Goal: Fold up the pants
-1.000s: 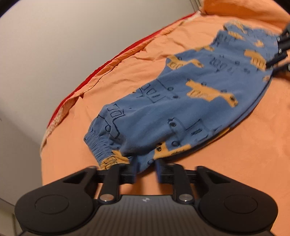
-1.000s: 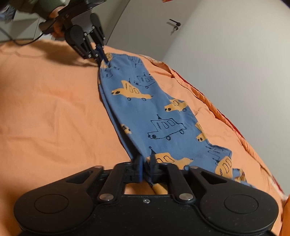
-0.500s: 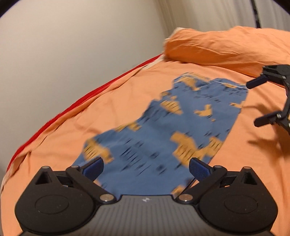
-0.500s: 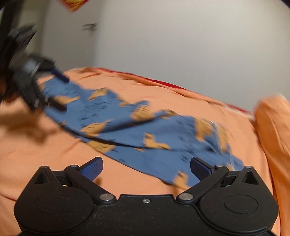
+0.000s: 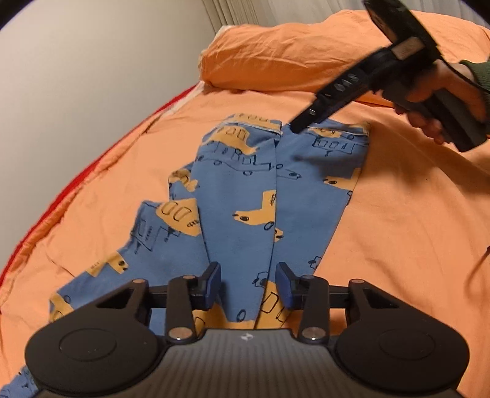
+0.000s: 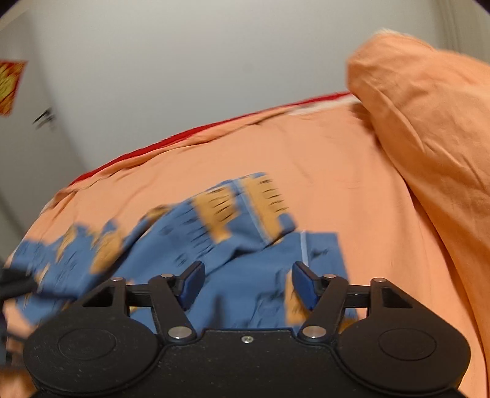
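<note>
**Clerk:** On the bed (image 5: 398,229), item one: an orange sheet, lightly creased, covering the whole surface. A red edge (image 6: 190,139) runs along the far side, where the bed meets the wall.

**Keeper:** And the room?

**Clerk:** Plain pale wall (image 6: 190,67) behind the bed. Orange pillow (image 5: 291,52) at the head. Pleated curtain (image 5: 232,12), a strip only, above the pillow. Red-and-gold hanging (image 6: 9,85) on the wall at the left of the right wrist view, blurred; any writing on it cannot be read. Small dark fitting (image 6: 46,118) on the wall near it, too blurred to name.

**Keeper:** The task's thing?

**Clerk:** Pants (image 5: 239,196), blue with orange and outlined vehicle print, lying flat on the sheet, mid-bed, waistband toward the pillow, legs lying partly one over the other.

**Keeper:** Tools?

**Clerk:** Left hand-held gripper (image 5: 248,284), over the leg end of the pants, jaws parted with blue pads either side of the cloth, nothing clamped. Right hand-held gripper (image 6: 248,284), jaws likewise parted, above the waistband end; held in a hand (image 5: 441,91) with a green cuff.

**Keeper:** Markings?

**Clerk:** A small pale emblem (image 5: 246,336) on the left gripper's body, not legible. No readable writing elsewhere.
</note>
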`<state>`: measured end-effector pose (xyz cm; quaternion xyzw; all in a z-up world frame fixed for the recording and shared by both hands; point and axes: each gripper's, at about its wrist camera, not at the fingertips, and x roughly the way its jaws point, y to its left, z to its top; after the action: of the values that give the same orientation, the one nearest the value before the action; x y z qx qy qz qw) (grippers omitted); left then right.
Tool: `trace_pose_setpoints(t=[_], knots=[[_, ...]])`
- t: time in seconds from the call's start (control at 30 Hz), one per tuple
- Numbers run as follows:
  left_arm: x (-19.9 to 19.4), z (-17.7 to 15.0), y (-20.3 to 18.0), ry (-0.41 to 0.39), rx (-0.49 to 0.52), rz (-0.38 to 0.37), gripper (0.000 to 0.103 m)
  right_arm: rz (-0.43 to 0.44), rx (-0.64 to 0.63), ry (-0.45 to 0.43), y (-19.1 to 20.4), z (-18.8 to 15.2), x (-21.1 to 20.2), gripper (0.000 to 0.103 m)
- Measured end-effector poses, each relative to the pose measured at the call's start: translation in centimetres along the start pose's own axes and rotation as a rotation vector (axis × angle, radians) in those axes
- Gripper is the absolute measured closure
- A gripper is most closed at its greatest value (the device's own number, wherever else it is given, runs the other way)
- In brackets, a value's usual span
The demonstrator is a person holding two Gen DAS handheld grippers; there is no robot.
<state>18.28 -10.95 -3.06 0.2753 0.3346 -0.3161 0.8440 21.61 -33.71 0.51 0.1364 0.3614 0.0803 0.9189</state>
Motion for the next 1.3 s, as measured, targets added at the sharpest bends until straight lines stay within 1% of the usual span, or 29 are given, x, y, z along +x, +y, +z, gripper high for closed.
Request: trace_pose_setpoints(t=[0.07,0.17,0.23,0.27,0.3,0.33,0.37,0.4,0.43,0.47,0.53,0.67,0.77,0.83,0.9,0.97,1.03,1.1,1.2,1.3], knots=[[0.3,-0.1,-0.1,0.025,0.009,-0.019,0.058,0.000,0.049,0.019,-0.7,0.8,1.6,0.037],[0.7,0.0,-0.1,0.046,0.022,-0.024,0.058,-0.003,0.119,0.030,-1.7,1.9,3.4,0.037],[0.9,0.3,0.4,0.059,-0.013,-0.041,0.067,0.004,0.166,0.029,-2.3,2.5,4.0,0.037],[1.0,0.4,0.6,0.065,-0.031,-0.050,0.070,0.002,0.188,0.025,-2.6,2.9,4.3,0.042],[1.0,0.4,0.6,0.067,-0.041,-0.052,0.077,-0.001,0.206,0.022,-2.9,3.2,4.6,0.047],[1.1,0.5,0.6,0.069,-0.042,-0.048,0.084,-0.006,0.219,0.023,-3.0,3.4,4.8,0.061],[1.1,0.5,0.6,0.071,-0.040,-0.045,0.088,-0.010,0.231,0.030,-3.1,3.6,5.0,0.073],[1.1,0.6,0.5,0.073,-0.040,-0.041,0.096,-0.018,0.244,0.038,-3.3,3.8,5.3,0.077],[1.1,0.6,0.5,0.075,-0.040,-0.036,0.099,-0.021,0.256,0.043,-3.4,3.9,5.4,0.086],[1.0,0.7,0.5,0.074,-0.042,-0.033,0.100,-0.016,0.265,0.043,-3.6,3.9,5.5,0.092],[0.6,0.8,0.6,0.068,-0.054,-0.029,0.102,-0.008,0.269,0.032,-3.7,4.1,5.0,0.094],[-0.3,0.9,1.2,0.042,-0.098,-0.030,0.103,-0.005,0.215,-0.015,-3.3,4.8,2.7,0.097],[-1.7,1.0,1.5,0.008,-0.131,-0.057,0.103,0.001,0.168,-0.053,-2.9,5.3,-0.4,0.097],[-2.4,0.9,1.2,-0.010,-0.121,-0.069,0.103,-0.012,0.123,-0.073,-2.9,4.9,-3.0,0.098],[-2.7,0.8,0.5,-0.012,-0.095,-0.079,0.103,-0.031,0.105,-0.077,-3.4,4.0,-5.1,0.098],[-2.4,0.6,-0.3,-0.004,-0.058,-0.075,0.103,-0.058,0.095,-0.069,-4.0,2.5,-6.4,0.098],[-1.8,0.4,-0.8,0.013,-0.035,-0.071,0.103,-0.081,0.092,-0.044,-4.5,0.6,-6.5,0.098],[-1.3,0.2,-0.9,0.028,-0.036,-0.071,0.103,-0.102,0.098,-0.022,-4.8,-1.1,-5.9,0.098],[-1.1,-0.1,-1.0,0.042,-0.042,-0.069,0.103,-0.126,0.099,-0.020,-4.8,-3.0,-5.5,0.098],[-1.2,-0.3,-1.2,0.049,-0.023,-0.064,0.103,-0.137,0.087,-0.036,-4.6,-3.8,-5.9,0.098]])
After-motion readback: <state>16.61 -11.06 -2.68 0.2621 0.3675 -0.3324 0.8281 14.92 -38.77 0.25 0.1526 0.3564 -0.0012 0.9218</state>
